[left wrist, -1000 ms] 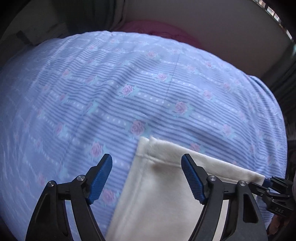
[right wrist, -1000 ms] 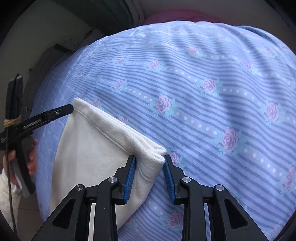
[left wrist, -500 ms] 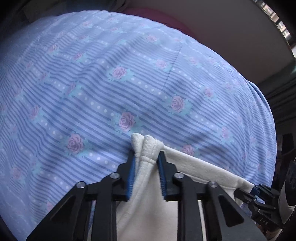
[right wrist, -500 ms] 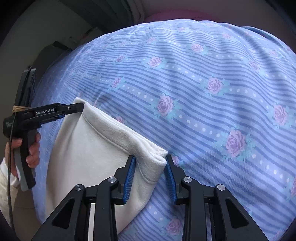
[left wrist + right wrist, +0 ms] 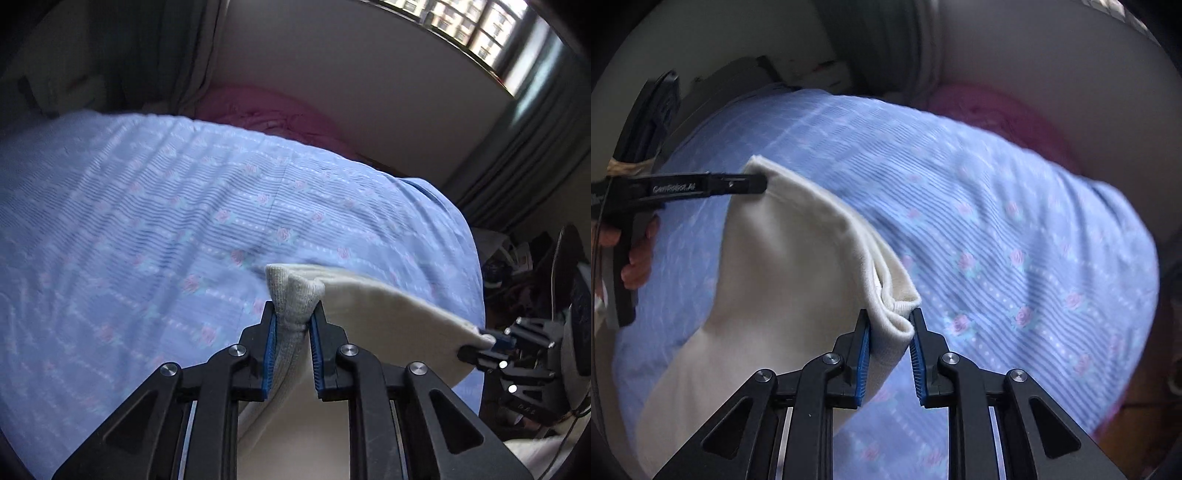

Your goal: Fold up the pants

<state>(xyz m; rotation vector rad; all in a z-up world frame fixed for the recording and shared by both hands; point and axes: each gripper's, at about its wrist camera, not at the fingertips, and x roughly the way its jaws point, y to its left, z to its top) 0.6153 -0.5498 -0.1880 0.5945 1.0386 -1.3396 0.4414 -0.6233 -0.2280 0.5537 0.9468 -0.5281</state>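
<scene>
Above the bed (image 5: 155, 206), with its blue striped rose-print sheet, the cream pants (image 5: 783, 258) hang lifted by one edge. Left tool (image 5: 293, 326) is clamped on a bunched ribbed corner; right tool (image 5: 890, 332) is pinched on the other corner, several soft layers doubled between its blue pads. The fabric looks like light, limp fleece: it sags between the two holds and will drape rather than keep shape. Judging from that, gripping at the hemmed corners is sound, since the thicker ribbing should resist slipping. Beyond the bed lies a pink blanket (image 5: 266, 114).
</scene>
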